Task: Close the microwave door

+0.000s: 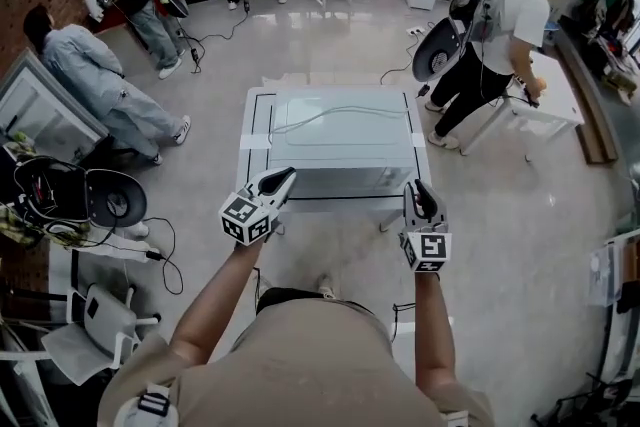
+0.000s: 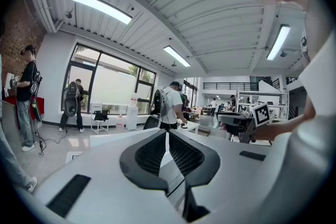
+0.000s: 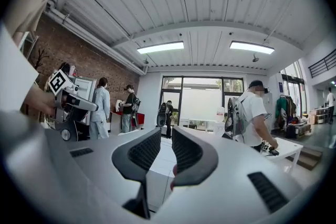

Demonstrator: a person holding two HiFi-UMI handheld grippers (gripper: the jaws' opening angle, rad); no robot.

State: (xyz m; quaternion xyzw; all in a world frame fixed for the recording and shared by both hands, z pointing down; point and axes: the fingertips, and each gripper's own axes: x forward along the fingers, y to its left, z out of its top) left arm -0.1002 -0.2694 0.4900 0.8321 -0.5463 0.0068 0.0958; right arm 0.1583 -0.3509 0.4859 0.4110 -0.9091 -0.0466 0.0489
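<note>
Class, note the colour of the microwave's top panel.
The boxy metal microwave has a pale grey-white top, clearest in the head view.

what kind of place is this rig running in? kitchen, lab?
Probably an open lab or data-collection hall, not a kitchen: the microwave sits alone mid-floor, other people wear backpack rigs, and a worktable and big windows line the edges.

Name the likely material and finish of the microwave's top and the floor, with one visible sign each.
Microwave top: probably painted sheet metal, satin pale grey; flat, seamless panel with soft sheen.
Floor: perhaps polished concrete or resin, glossy; it shows bright reflections.
</note>
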